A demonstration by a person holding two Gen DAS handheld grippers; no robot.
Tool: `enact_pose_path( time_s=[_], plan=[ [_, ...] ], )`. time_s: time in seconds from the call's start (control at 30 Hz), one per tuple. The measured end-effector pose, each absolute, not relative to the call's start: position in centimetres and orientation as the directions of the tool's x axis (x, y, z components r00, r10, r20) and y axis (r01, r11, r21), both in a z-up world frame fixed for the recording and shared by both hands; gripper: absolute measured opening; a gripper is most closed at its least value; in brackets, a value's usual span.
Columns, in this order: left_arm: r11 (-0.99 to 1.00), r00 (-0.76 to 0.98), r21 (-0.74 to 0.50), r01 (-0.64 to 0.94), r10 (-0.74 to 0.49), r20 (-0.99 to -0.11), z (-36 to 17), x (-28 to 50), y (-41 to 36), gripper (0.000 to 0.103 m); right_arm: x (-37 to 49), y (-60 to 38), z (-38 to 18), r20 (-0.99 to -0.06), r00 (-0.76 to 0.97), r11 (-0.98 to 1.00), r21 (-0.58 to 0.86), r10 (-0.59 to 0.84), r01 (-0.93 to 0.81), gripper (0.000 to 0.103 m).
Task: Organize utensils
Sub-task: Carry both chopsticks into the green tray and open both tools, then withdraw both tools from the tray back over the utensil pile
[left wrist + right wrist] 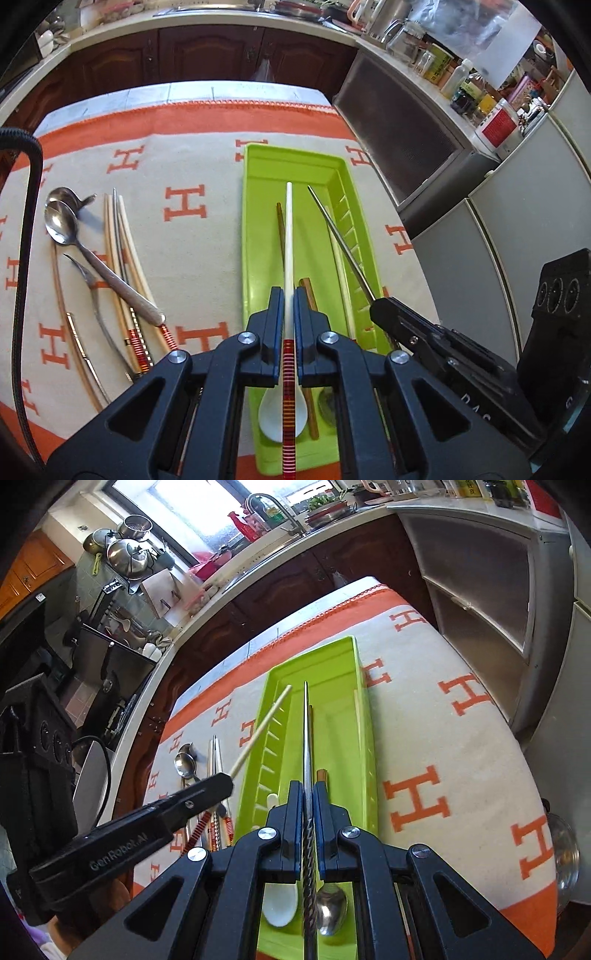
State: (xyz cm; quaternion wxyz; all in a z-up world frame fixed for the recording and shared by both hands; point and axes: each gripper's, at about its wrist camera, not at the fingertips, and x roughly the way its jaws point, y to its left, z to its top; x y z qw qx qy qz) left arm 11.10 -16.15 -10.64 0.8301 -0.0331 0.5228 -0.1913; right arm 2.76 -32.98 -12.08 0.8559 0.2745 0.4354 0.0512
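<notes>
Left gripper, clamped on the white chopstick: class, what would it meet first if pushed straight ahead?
Probably the floor of the lime-green plastic tray; the white chopstick in the left gripper would touch first, though depth is unclear.

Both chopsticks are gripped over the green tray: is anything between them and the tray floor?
Nothing covers the green tray, but it already holds a white spoon, a brown chopstick and a metal spoon beneath the white chopstick and metal chopstick.

My left wrist cam sits right behind its own fingers, looking steeply down along them at the green tray (258,229) from close up, kitchen counter (207,26) at the far end. Right wrist cam does the same from the tray's other side, tilted a bit flatter toward the window (199,513). Both share the tray and the orange-lettered cloth (192,236), and each catches the other gripper.
</notes>
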Motion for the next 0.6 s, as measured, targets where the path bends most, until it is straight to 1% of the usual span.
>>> enact_pose_path(
  time_s=[0.13, 0.2, 0.27, 0.37, 0.47, 0.53, 0.57, 0.6],
  plan=[
    [0.924, 0.339, -0.259, 0.28, -0.347, -0.874, -12.2, 11.7, -16.8, 0.003, 4.4, -32.0, -13.2, -0.742, 0.594, 0.857, 0.49, 0.312, 0.161, 0.007],
    [0.925, 0.329, -0.245, 0.29, -0.337, -0.882, -12.5, 11.6, -17.0, 0.003, 4.6, -31.6, -13.5, -0.751, 0.585, 0.869, 0.472, 0.306, 0.15, 0.01],
    [0.925, 0.327, -0.236, 0.297, -0.33, -0.885, -12.5, 11.2, -16.8, 0.004, 4.7, -31.3, -13.7, -0.756, 0.581, 0.878, 0.457, 0.301, 0.14, 0.024],
    [0.93, 0.331, -0.202, 0.308, -0.303, -0.894, -12.4, 10.5, -16.1, 0.004, 4.4, -31.0, -13.7, -0.755, 0.592, 0.887, 0.44, 0.282, 0.138, 0.031],
    [0.936, 0.349, -0.166, 0.311, -0.275, -0.896, -12.0, 9.8, -15.1, 0.004, 3.8, -30.8, -13.4, -0.752, 0.597, 0.891, 0.435, 0.281, 0.129, 0.035],
    [0.94, 0.358, -0.149, 0.308, -0.259, -0.897, -11.8, 9.5, -14.4, 0.005, 3.5, -30.7, -13.3, -0.752, 0.596, 0.893, 0.432, 0.28, 0.126, 0.035],
    [0.94, 0.361, -0.147, 0.307, -0.258, -0.896, -11.7, 9.3, -14.1, 0.006, 3.3, -30.6, -13.3, -0.756, 0.594, 0.895, 0.427, 0.277, 0.127, 0.035],
    [0.941, 0.365, -0.146, 0.305, -0.257, -0.895, -11.5, 9.0, -13.6, 0.01, 3.1, -30.6, -13.2, -0.757, 0.593, 0.896, 0.425, 0.274, 0.128, 0.036]
  ],
)
